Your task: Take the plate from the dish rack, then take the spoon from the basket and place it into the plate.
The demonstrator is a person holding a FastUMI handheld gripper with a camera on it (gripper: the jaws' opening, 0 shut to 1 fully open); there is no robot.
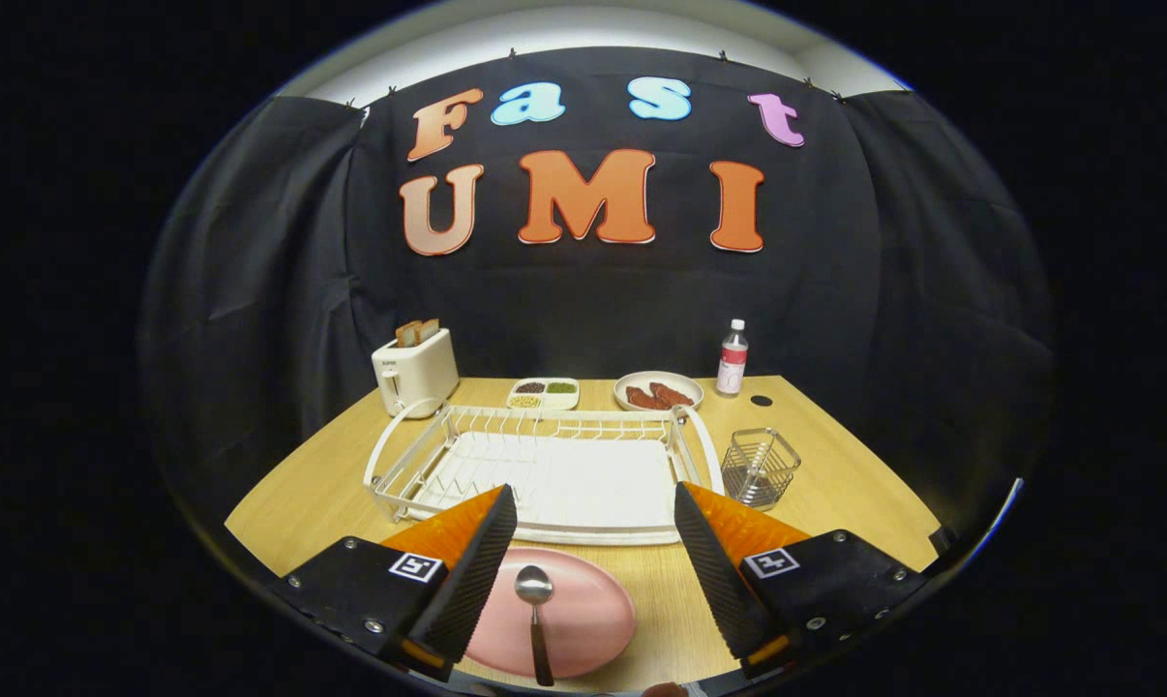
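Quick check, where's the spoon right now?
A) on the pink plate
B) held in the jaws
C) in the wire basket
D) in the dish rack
A: the spoon lies on the pink plate between the open gripper jaws, untouched by either; the wire basket and dish rack sit beyond.

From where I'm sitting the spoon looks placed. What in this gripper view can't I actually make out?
- Pink plate: its left part is hidden behind one finger of the open gripper.
- Spoon: the handle's end is cut off at the view's near edge.
- Wire basket: too small to tell if anything lies at its bottom.
- Divided dish behind the dish rack: contents too small to identify.
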